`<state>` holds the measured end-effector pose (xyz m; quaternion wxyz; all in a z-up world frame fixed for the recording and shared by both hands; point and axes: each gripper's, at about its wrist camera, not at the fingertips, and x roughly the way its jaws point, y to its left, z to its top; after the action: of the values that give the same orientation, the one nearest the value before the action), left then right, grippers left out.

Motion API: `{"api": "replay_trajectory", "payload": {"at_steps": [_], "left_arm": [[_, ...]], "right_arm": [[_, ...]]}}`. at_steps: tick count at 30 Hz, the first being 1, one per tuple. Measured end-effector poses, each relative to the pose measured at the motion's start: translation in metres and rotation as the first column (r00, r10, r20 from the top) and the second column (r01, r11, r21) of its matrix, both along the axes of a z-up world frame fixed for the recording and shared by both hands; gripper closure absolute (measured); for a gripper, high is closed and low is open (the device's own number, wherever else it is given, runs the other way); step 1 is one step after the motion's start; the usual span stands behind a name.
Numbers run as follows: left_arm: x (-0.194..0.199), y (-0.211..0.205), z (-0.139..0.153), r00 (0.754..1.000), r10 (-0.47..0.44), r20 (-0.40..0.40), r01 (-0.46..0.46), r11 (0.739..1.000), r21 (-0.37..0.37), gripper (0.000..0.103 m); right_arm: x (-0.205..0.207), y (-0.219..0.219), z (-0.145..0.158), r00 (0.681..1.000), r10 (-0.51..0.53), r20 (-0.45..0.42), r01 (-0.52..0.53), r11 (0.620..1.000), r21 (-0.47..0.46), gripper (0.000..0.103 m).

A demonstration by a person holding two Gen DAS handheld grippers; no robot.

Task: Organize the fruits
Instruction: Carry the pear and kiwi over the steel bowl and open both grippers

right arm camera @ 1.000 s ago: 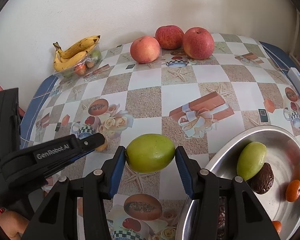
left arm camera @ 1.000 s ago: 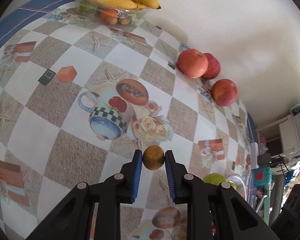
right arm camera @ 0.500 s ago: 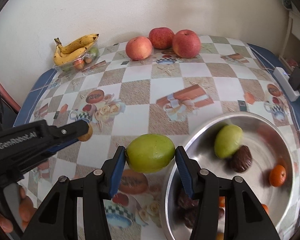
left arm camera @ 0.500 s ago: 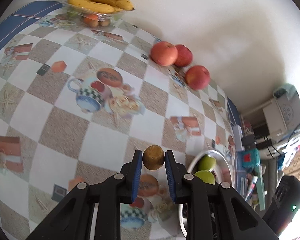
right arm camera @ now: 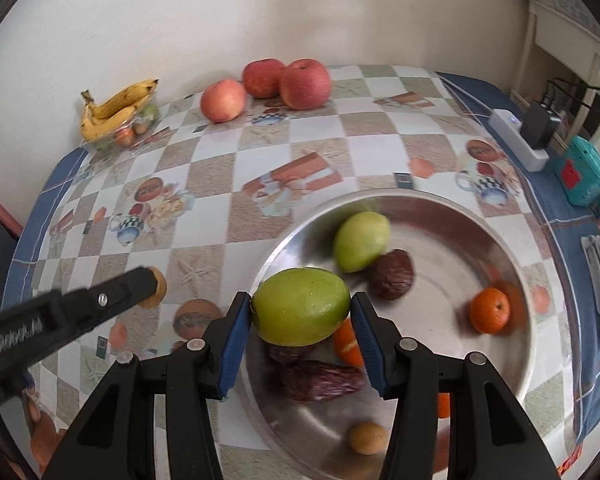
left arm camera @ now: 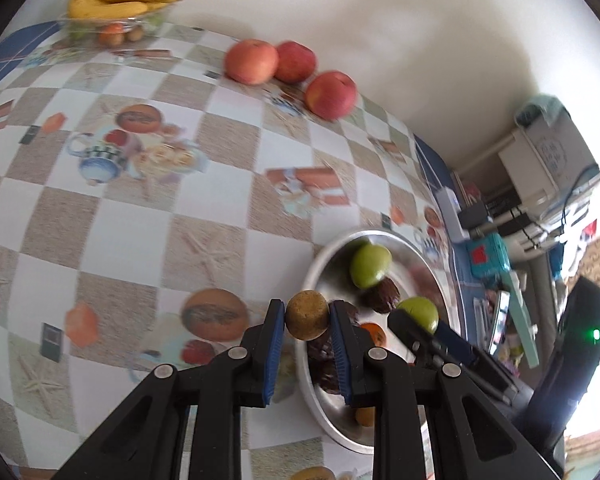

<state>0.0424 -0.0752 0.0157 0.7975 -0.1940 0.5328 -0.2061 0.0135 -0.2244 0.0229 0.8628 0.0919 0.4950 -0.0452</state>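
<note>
My left gripper (left arm camera: 307, 320) is shut on a small round brown fruit (left arm camera: 307, 314), held over the left rim of the metal bowl (left arm camera: 312, 280). A large green fruit (right arm camera: 301, 306) sits squeezed between the blue pads of my right gripper (right arm camera: 302, 310), above the left part of the metal bowl (right arm camera: 512, 264). In the bowl lie a second green fruit (right arm camera: 361, 241), dark brown fruits (right arm camera: 392, 274), an orange (right arm camera: 490, 309) and a small tan fruit (right arm camera: 366, 437). The left gripper (right arm camera: 150, 286) shows at the left in the right wrist view.
Three red apples (right arm camera: 264, 88) stand by the back wall. Bananas (right arm camera: 116, 106) lie on a clear tray of small fruit at the back left. A white power strip (right arm camera: 518, 138) and a teal box (right arm camera: 580, 176) sit on the right edge.
Both grippers moved to the right with their fruits, from over the patterned cloth to over the metal bowl. The bowl now fills more of both views.
</note>
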Motion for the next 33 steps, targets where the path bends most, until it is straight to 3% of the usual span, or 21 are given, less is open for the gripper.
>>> {"api": "replay_trajectory", "payload": {"at_steps": [4,11,20,27,28,29,31,33], "left_arm": [[-0.005,-0.019,0.0,0.998,-0.055,0.01,0.055,0.999,-0.002,0.078],[-0.015,-0.05,-0.001,0.988,-0.151,0.027,0.15,0.988,0.043,0.078],[-0.012,-0.047,-0.015,0.99,-0.139,-0.035,0.14,0.99,0.024,0.073],[-0.011,-0.038,-0.015,0.993,-0.115,-0.036,0.116,0.993,0.028,0.068],[-0.01,-0.035,-0.015,0.994,-0.104,-0.037,0.105,0.994,0.039,0.064],[-0.009,-0.032,-0.015,0.995,-0.087,-0.038,0.089,0.994,0.061,0.045],[-0.007,-0.022,-0.016,0.999,-0.026,-0.028,0.029,0.991,0.13,0.019],[-0.004,-0.014,-0.018,1.0,0.007,-0.028,-0.002,0.983,0.181,0.016]], "right_arm": [[-0.003,-0.023,-0.003,0.998,-0.065,-0.016,0.064,0.997,-0.039,0.05],[-0.01,-0.058,-0.004,0.986,-0.165,-0.031,0.164,0.986,-0.023,0.05],[-0.009,-0.063,-0.01,0.981,-0.181,-0.067,0.18,0.983,-0.021,0.05],[-0.009,-0.06,-0.012,0.981,-0.175,-0.08,0.173,0.984,-0.035,0.05],[-0.009,-0.06,-0.011,0.982,-0.174,-0.075,0.172,0.984,-0.035,0.05],[-0.009,-0.059,-0.01,0.982,-0.173,-0.071,0.171,0.985,-0.036,0.05],[-0.009,-0.059,-0.01,0.983,-0.171,-0.072,0.169,0.985,-0.037,0.05],[-0.009,-0.057,-0.011,0.983,-0.167,-0.079,0.164,0.986,-0.042,0.05]]}}
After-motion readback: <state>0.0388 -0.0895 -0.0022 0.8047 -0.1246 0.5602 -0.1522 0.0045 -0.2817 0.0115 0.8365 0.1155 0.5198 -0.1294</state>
